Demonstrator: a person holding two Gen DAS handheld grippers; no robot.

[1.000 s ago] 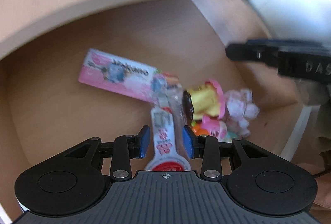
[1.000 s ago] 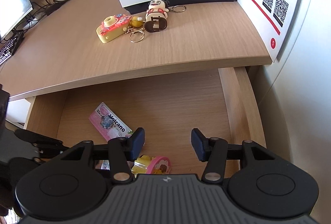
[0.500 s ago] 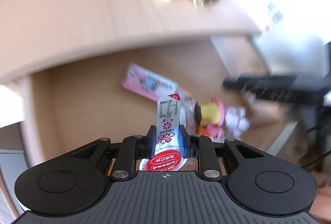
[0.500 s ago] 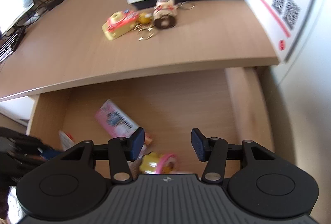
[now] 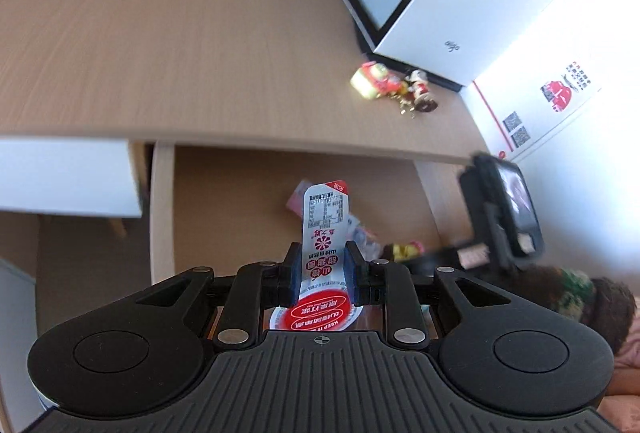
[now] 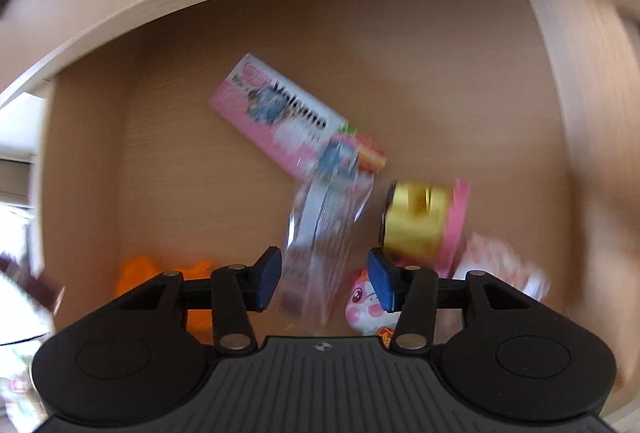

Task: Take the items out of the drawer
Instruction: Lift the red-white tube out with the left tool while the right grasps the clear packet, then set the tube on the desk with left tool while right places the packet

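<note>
Between the blue pads of the left gripper (image 5: pixel 322 267), one white-and-red sachet (image 5: pixel 325 233), pinched upright, printed end pointing away from the claw, raised above the open drawer (image 5: pixel 240 201). Beyond its tip, down in the drawer, a blurred pink packet and a yellow-and-pink toy just right of the claw. Farther ahead and to the right, on the desktop (image 5: pixel 180 45), a small cluster of keychain toys (image 5: pixel 394 89), roughly three, too blurred to count surely; behind them one white box (image 5: pixel 492 5) with a dark screen leaning against it. Far right of that claw, part of the other black device (image 5: pixel 500 217) and a patterned sleeve (image 5: pixel 572 289). Over on the right gripper (image 6: pixel 324 281), jaws spread wide, gripping nothing, hovering low inside the drawer. Straight ahead between its two blue pads, one clear plastic bag (image 6: pixel 324 233) with pale contents, motion-blurred. Ahead and slightly left, one pink packet (image 6: pixel 280 117) lying flat at an angle. Just right of the right pad, one yellow-and-pink toy (image 6: pixel 420 225); below that, one small pink-and-white figure (image 6: pixel 364 307); farther right, one pale pink-white wrapped thing (image 6: pixel 500 265). Left of the left pad, one orange object (image 6: pixel 144 273), shape unclear.
</note>
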